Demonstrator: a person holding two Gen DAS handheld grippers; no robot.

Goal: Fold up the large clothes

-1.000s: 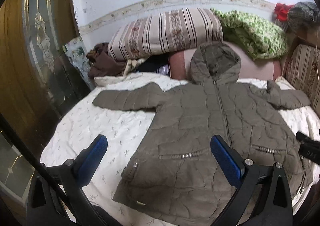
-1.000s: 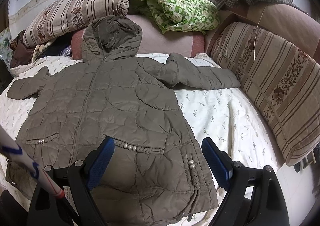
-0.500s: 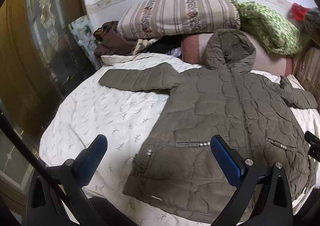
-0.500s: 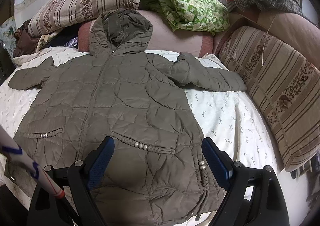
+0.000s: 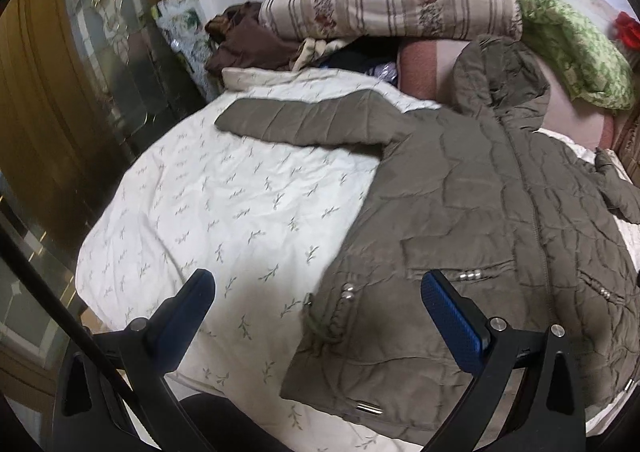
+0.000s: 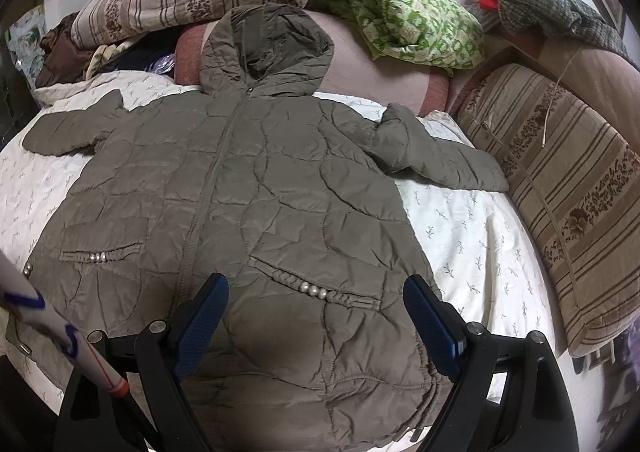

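Note:
An olive quilted hooded jacket (image 5: 480, 212) lies flat and face up on the white bed sheet (image 5: 240, 204), zipped, with both sleeves spread out and its hood resting against a pink cushion. It also shows in the right wrist view (image 6: 256, 192). My left gripper (image 5: 316, 292) is open and empty, above the jacket's lower left hem corner. My right gripper (image 6: 316, 296) is open and empty, above the jacket's lower right part near the pearl-trimmed pocket (image 6: 316, 290).
Striped pillows (image 5: 392, 0) and a green patterned blanket (image 6: 404, 20) are piled at the head of the bed. A striped bolster (image 6: 560, 192) lines the right side. A wooden and glass door (image 5: 60, 92) stands to the left. A white stick (image 6: 60, 332) crosses the lower left.
The left gripper has moved left and closer to the bed, now over the jacket's left hem. The right gripper has moved forward and lower over the jacket. Both stayed open.

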